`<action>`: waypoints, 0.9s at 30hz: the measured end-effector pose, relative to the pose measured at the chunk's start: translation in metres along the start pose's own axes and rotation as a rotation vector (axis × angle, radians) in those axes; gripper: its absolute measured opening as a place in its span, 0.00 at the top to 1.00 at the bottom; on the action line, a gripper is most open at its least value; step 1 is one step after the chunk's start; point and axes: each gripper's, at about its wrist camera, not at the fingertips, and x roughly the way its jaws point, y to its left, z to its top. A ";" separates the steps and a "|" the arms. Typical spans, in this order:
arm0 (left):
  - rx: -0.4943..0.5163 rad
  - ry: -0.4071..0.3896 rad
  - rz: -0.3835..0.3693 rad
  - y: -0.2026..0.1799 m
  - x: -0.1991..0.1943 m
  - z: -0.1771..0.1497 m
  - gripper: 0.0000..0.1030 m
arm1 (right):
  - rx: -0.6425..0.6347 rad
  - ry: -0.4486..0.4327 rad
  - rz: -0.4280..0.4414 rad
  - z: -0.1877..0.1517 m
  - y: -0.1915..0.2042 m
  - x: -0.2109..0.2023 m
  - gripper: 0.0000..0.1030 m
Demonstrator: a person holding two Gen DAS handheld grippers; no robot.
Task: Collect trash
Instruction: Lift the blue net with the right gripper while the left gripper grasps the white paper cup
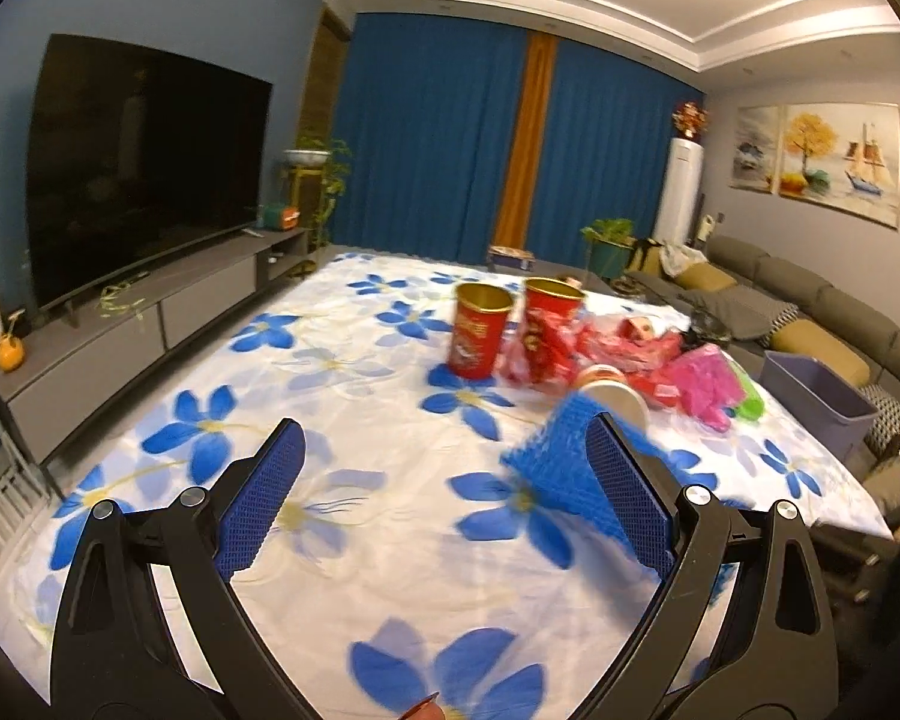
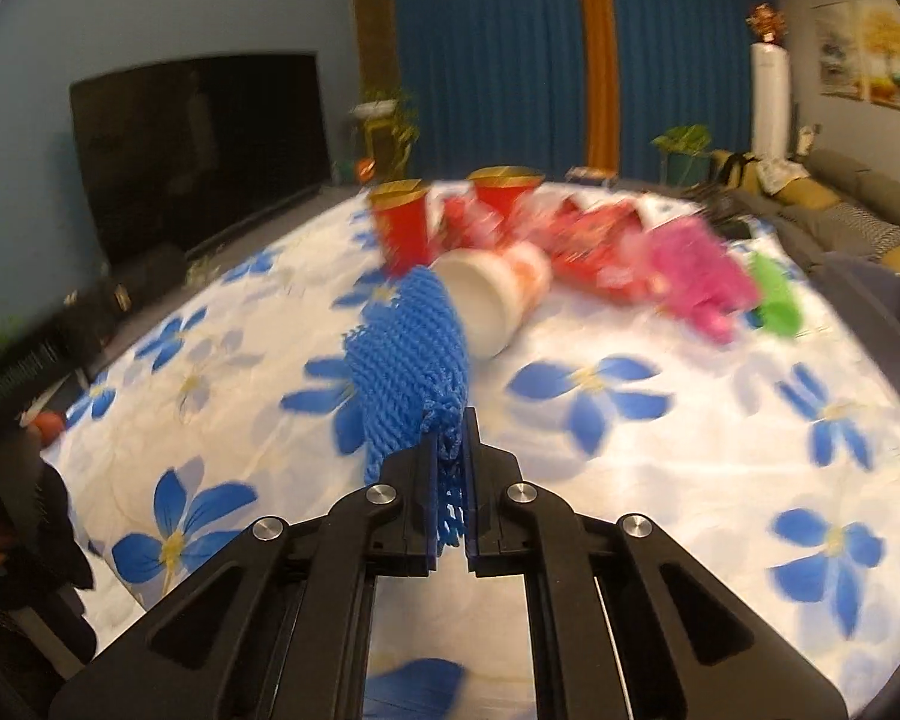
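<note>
Blue foam net (image 2: 411, 354) is clamped at its near end in the right tool (image 2: 450, 456), whose jaws stand almost together with the mesh bunched between them. The net's long axis runs away from that tool toward 11 o'clock, its free end close to the mouth of a white cup (image 2: 492, 294) lying on its side; whether they touch I cannot tell. It looks lifted off the flowered cloth (image 2: 660, 480) on the desk.

Left tool (image 1: 444, 480) stands wide apart, with nothing between its jaws, the net (image 1: 546, 462) just inside its right pad at about 1 o'clock.

Beyond the net, from 12 to 2 o'clock, lies the remaining trash: two red cups (image 2: 402, 222), red wrappers (image 2: 594, 240), a pink piece (image 2: 696, 276), a green piece (image 2: 777, 294). A grey bin (image 1: 816, 396) sits off the desk's right edge, at about 2 o'clock from the left tool, so I judge the right tool nearer for the carry and the net must swing right.
</note>
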 end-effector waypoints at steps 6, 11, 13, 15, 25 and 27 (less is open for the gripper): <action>0.036 0.022 -0.092 -0.042 0.018 0.006 0.13 | 0.069 -0.116 -0.090 0.017 -0.042 -0.035 0.93; 0.059 0.075 -0.147 -0.074 0.047 0.011 0.21 | 0.116 -0.169 -0.150 0.024 -0.073 -0.049 0.93; 0.063 0.111 -0.179 -0.089 0.062 0.010 0.24 | 0.140 -0.171 -0.162 0.023 -0.085 -0.050 0.93; 0.079 0.145 -0.196 -0.103 0.077 0.009 0.29 | 0.158 -0.168 -0.167 0.021 -0.094 -0.049 0.93; 0.080 0.309 -0.250 -0.144 0.145 -0.001 0.54 | 0.185 -0.168 -0.180 0.016 -0.122 -0.048 0.93; 0.079 0.331 -0.250 -0.148 0.153 -0.002 0.59 | 0.195 -0.166 -0.179 0.015 -0.127 -0.047 0.93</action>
